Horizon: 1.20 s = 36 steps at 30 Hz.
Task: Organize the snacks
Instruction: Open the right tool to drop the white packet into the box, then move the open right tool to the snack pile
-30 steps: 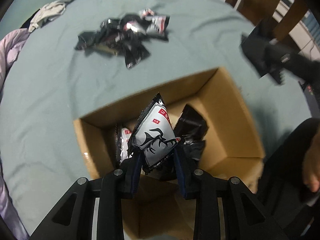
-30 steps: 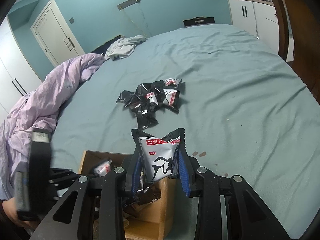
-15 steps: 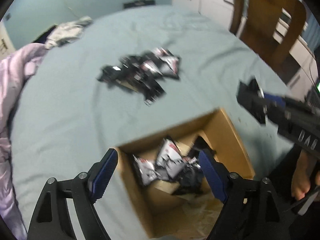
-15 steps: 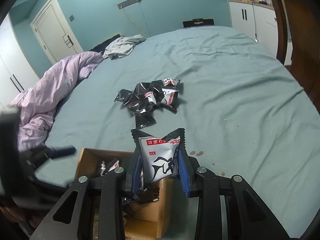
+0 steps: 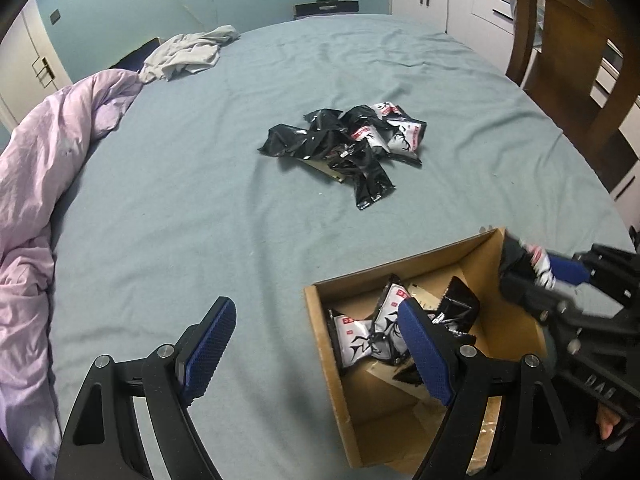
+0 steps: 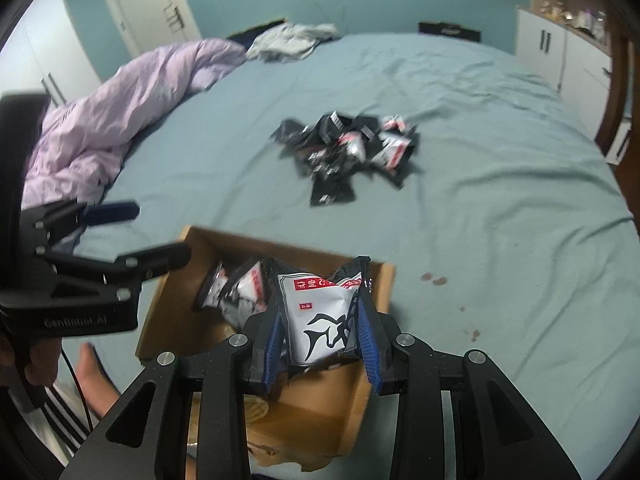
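Observation:
An open cardboard box (image 5: 320,344) (image 6: 168,304) sits at the near edge of the teal bed and holds several black-and-white snack packets (image 5: 372,330) (image 6: 236,288). A pile of the same packets (image 5: 352,140) (image 6: 348,148) lies mid-bed. My left gripper (image 5: 316,356) is open and empty, just left of and above the box's near left corner. My right gripper (image 6: 320,336) is shut on a white snack packet (image 6: 320,312) and holds it over the box's right side; it also shows in the left wrist view (image 5: 552,276).
A lilac duvet (image 5: 44,184) is bunched along the bed's left side, with grey clothes (image 5: 188,52) at the far edge. A wooden chair (image 5: 572,44) and white cabinets (image 5: 452,4) stand to the right. The person's bare foot (image 6: 96,376) is below the box.
My left gripper let its packet drop into the box, opened wide and pulled back up to the left. My right gripper moved with its packet over the box.

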### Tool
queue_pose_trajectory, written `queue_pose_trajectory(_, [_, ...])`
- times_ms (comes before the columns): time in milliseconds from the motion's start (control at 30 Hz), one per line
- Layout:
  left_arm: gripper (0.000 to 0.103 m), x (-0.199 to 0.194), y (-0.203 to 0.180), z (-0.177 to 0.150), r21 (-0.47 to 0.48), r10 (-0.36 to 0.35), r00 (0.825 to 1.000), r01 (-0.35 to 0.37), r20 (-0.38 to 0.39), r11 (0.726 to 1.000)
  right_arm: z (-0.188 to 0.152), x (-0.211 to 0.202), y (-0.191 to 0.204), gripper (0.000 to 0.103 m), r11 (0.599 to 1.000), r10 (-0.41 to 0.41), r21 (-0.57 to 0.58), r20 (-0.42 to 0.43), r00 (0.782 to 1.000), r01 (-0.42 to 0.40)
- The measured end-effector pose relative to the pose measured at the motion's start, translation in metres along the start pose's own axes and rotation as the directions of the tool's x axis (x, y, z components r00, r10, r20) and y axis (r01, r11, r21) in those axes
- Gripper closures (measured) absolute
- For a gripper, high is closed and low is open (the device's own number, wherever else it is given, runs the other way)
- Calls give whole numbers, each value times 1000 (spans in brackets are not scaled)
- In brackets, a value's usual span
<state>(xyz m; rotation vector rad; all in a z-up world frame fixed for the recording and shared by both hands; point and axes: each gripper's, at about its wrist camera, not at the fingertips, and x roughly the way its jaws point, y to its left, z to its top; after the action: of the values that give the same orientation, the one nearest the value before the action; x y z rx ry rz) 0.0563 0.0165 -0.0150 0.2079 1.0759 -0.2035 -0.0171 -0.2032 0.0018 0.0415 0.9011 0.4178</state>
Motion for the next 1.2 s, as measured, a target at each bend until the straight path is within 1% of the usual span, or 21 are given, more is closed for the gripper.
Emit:
queue_pose_trajectory(33, [19,1,1,0,-4,3,1000,-3,-2,1000,0,6,0,70,1000,9,2,-33,999,-9])
queue_pose_trajectory(100, [19,0,2,-1,-14,4,1000,-5,-6,1000,2,15,-2,70,1000,-4,4,-80,997,5])
queue_pose_trajectory(200, [19,-1,4,-2,-24,6,1000,-6,-7,1000,6,24,-5,70,999,-21,22,-126,992,24])
queue_pose_trajectory(267, [19,-1,4,-3,-23,7,1000,-7,-6,1000,10,27,-8,70,998,-16,52,-147,989,23])
queue_pose_trajectory(333, [19,-1,3,-3,-20,8,1000,-8,-7,1000,12,24,-8,69,997,-16,68,-122,992,24])
queue_pose_trajectory(367, [19,0,3,-3,-18,9,1000,-9,-9,1000,13,21,-7,65,997,-17,69,-101,995,24])
queue_pose_trajectory(400, [19,0,2,-3,-16,10,1000,-11,-12,1000,11,16,-6,56,997,-1,74,-79,997,6])
queue_pose_trajectory(433, [19,1,2,-4,-15,12,1000,-12,-14,1000,9,11,-6,50,996,18,86,-60,998,-13])
queue_pose_trajectory(467, [19,1,2,-4,-14,13,1000,-13,-15,1000,10,7,-8,38,995,23,102,-41,999,-18])
queue_pose_trajectory(500, [19,1,1,-4,-13,15,1000,-15,-16,1000,8,3,-9,30,994,13,113,-21,1000,-10])
queue_pose_trajectory(633, [19,2,0,-4,-9,27,1000,-27,-10,1000,1,-9,-16,28,989,-41,142,35,999,36])
queue_pose_trajectory(800, [19,0,-4,-4,7,29,1000,-29,-6,1000,-2,-20,-19,28,977,-142,172,82,987,126])
queue_pose_trajectory(867, [19,0,-6,-5,17,35,999,-35,-2,999,-2,-27,-15,28,969,-201,172,121,972,179])
queue_pose_trajectory(933, [19,-1,-9,-6,31,41,999,-41,0,999,-2,-35,-9,28,957,-273,152,170,947,248])
queue_pose_trajectory(967, [19,-1,-10,-6,37,42,999,-42,2,998,-2,-38,-6,27,948,-309,141,190,932,285])
queue_pose_trajectory(1000, [19,-2,-10,-6,43,45,999,-45,6,998,-3,-41,-4,25,930,-364,134,208,908,342])
queue_pose_trajectory(1067, [19,-2,-12,-6,56,54,998,-55,14,997,-5,-41,-2,23,893,-448,155,205,870,423])
queue_pose_trajectory(1100, [19,-2,-13,-6,60,56,998,-57,16,997,-6,-40,-2,23,881,-471,164,196,860,445])
queue_pose_trajectory(1133, [19,-1,-14,-6,62,54,998,-55,16,997,-6,-38,-2,23,876,-479,169,185,858,452])
queue_pose_trajectory(1200, [19,0,-14,-5,60,44,999,-45,12,997,-7,-35,-3,23,880,-468,178,171,867,440])
